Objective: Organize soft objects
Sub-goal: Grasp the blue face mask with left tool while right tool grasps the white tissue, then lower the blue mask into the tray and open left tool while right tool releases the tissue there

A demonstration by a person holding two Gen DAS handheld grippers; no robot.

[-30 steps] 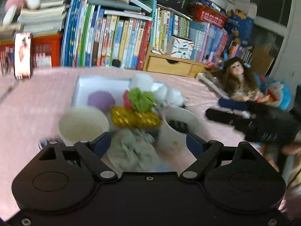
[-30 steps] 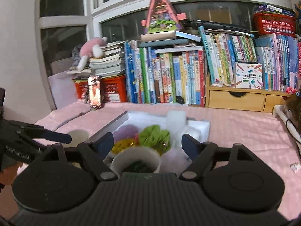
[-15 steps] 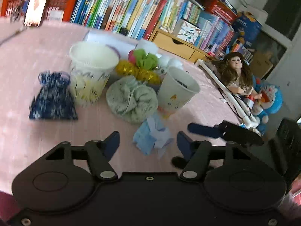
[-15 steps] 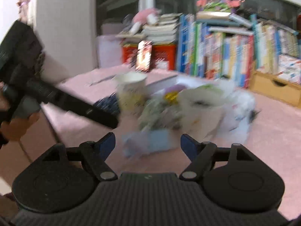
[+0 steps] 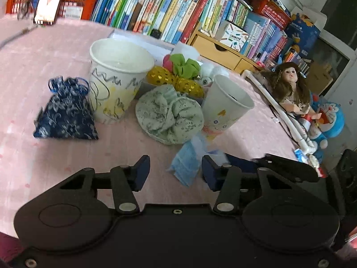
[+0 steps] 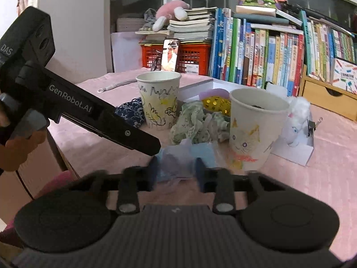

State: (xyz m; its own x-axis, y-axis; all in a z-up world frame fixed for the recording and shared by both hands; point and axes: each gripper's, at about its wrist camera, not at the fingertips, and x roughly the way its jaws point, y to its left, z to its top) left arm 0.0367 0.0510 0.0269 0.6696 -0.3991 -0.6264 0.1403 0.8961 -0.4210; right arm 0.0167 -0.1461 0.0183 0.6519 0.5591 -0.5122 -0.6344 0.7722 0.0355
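A crumpled light blue face mask [image 5: 186, 167] lies on the pink tablecloth in front of the cups. My left gripper [image 5: 176, 173] straddles it with jaws closing; the right pad sits at its edge and the left pad stands clear. My right gripper [image 6: 176, 172] comes in from the other side, blurred, its jaws closing with the mask [image 6: 176, 160] bunched between them. I cannot see the pads pressing. One right finger [image 5: 243, 164] shows beside the left gripper. Behind the mask lie a green floral cloth [image 5: 169, 116] and a dark blue patterned pouch [image 5: 64, 116].
Two drawn-on paper cups [image 5: 116, 82] [image 5: 225, 105] stand just behind the mask. A white box [image 6: 296, 151] behind them holds a green scrunchie [image 5: 185, 64], gold sequined pieces and white fluff. A doll [image 5: 287, 84] sits right; books and a phone [image 5: 50, 0] line the back.
Both grippers came down from over the cups and box to the mask near the table's front. Their jaws went from wide to narrow around it.
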